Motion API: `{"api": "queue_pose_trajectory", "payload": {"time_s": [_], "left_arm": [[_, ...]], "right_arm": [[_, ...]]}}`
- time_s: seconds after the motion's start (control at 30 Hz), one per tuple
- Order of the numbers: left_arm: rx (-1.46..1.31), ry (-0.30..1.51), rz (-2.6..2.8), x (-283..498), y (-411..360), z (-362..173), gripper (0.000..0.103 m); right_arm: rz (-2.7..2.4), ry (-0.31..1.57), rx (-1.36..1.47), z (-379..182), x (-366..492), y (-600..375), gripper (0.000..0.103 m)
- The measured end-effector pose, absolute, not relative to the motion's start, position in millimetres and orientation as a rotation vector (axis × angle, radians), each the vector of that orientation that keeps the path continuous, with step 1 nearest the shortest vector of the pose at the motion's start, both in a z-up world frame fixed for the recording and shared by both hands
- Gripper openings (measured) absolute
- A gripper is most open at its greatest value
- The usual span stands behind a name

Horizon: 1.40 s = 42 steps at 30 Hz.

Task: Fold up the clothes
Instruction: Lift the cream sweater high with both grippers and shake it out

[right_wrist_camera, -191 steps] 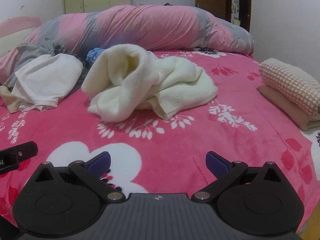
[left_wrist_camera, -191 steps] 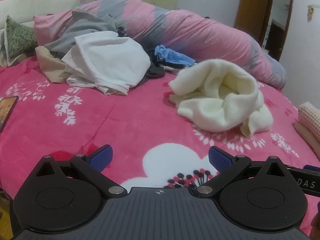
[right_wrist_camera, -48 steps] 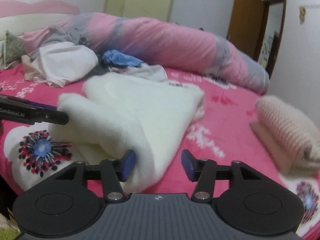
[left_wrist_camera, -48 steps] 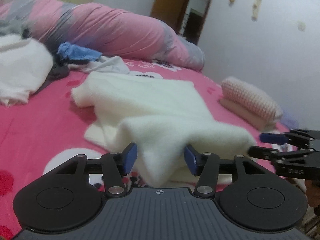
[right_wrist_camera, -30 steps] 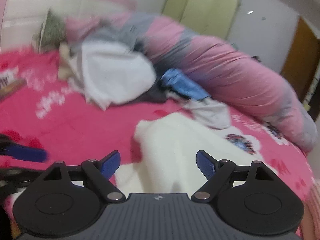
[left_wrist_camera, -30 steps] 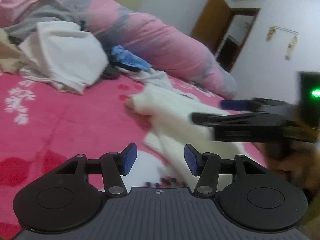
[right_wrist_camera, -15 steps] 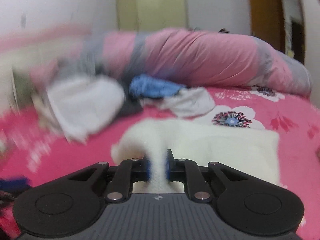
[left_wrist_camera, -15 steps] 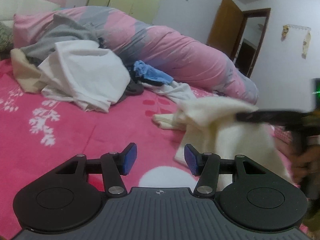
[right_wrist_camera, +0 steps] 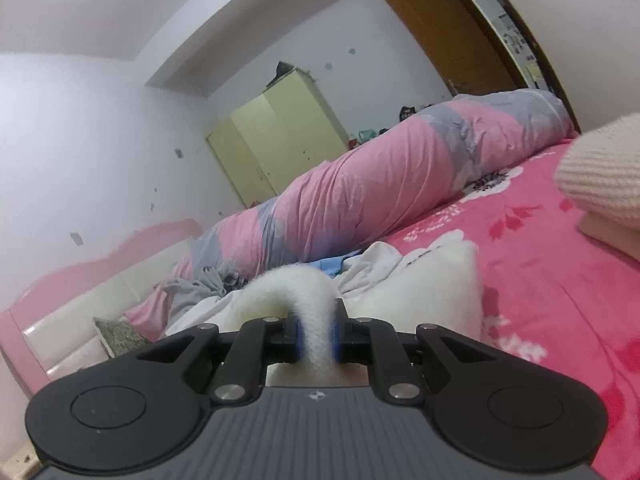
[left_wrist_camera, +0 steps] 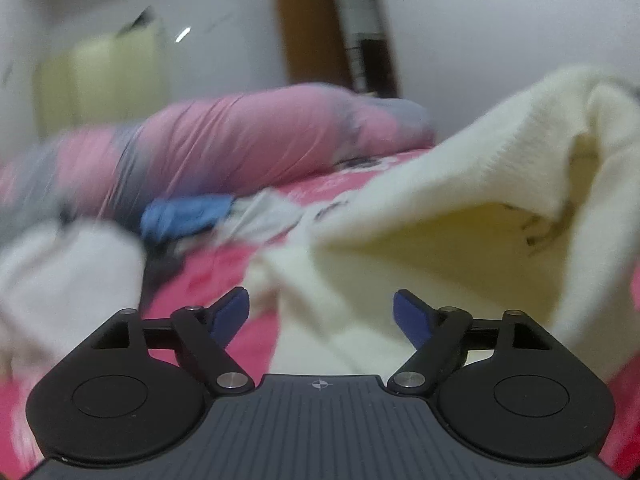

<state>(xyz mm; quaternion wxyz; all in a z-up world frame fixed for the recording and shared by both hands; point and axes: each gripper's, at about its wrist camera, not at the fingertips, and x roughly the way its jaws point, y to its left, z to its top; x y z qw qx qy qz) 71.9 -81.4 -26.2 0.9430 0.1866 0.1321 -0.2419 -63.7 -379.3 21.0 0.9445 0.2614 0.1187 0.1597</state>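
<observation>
A cream fleece garment (left_wrist_camera: 460,216) rises off the pink bed, lifted up toward the right of the left wrist view. My left gripper (left_wrist_camera: 322,314) is opening; part of the cream cloth lies between its blue pads (left_wrist_camera: 230,314), which do not press on it. In the right wrist view my right gripper (right_wrist_camera: 316,336) is shut on a fold of the same cream garment (right_wrist_camera: 304,292), which arches up out of the jaws. The rest of it (right_wrist_camera: 424,284) trails onto the bed beyond.
A rolled pink and grey duvet (right_wrist_camera: 380,188) runs along the far side of the pink flowered bedspread (right_wrist_camera: 552,288). A white garment (left_wrist_camera: 68,272) and a blue one (left_wrist_camera: 180,214) lie at left. Folded knitwear (right_wrist_camera: 600,180) sits at right. Wardrobe (right_wrist_camera: 276,140) and door (right_wrist_camera: 452,36) stand behind.
My left gripper's jaws have spread wider and its view has rolled and swung toward the lifted cloth. My right gripper has stayed shut on the cream fold, rolled and carried it sideways.
</observation>
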Motion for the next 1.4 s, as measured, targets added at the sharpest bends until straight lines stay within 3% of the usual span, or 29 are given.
{"api": "queue_pose_trajectory", "payload": {"time_s": [0.37, 0.43, 0.47, 0.53, 0.57, 0.6, 0.67, 0.7, 0.73, 0.87, 1.13, 1.4], "left_arm": [[0.713, 0.048, -0.727, 83.0, -162.0, -51.3, 0.084], [0.671, 0.062, -0.740, 92.3, -164.2, -50.3, 0.072], [0.650, 0.070, -0.747, 97.0, -165.2, -49.7, 0.051], [0.594, 0.102, -0.741, 105.3, -165.2, -46.9, 0.038], [0.559, 0.114, -0.736, 108.6, -164.2, -44.4, 0.025], [0.525, 0.126, -0.731, 111.8, -163.3, -41.9, 0.020], [0.452, 0.142, -0.704, 115.3, -162.9, -32.7, 0.015], [0.414, 0.144, -0.688, 116.7, -161.8, -28.4, 0.013], [0.379, 0.142, -0.670, 116.2, -160.1, -23.8, 0.013], [0.254, 0.130, -0.599, 114.6, -151.2, -4.7, 0.009], [0.099, 0.082, -0.446, 110.2, -129.7, 34.5, 0.008], [-0.012, -0.002, -0.376, 88.1, -102.2, 74.5, 0.008]], "right_arm": [[0.365, 0.255, 0.568, 6.1, -80.6, -397.6, 0.014], [0.362, 0.267, 0.572, 3.2, -82.0, -398.5, 0.014], [0.354, 0.275, 0.574, 1.4, -82.3, -398.7, 0.015], [0.327, 0.297, 0.569, -2.1, -82.9, -396.8, 0.017], [0.310, 0.311, 0.562, -4.4, -83.4, -395.3, 0.020], [0.293, 0.324, 0.556, -6.7, -83.9, -393.8, 0.023], [0.263, 0.347, 0.558, -12.9, -86.4, -389.9, 0.052], [0.254, 0.357, 0.560, -15.6, -87.6, -387.7, 0.073], [0.254, 0.362, 0.560, -17.9, -89.5, -385.3, 0.081], [0.282, 0.392, 0.573, -31.0, -89.9, -367.1, 0.089], [0.348, 0.493, 0.717, -55.9, -73.0, -327.1, 0.089], [0.321, 0.431, 0.614, -49.0, -59.3, -281.3, 0.086]]}}
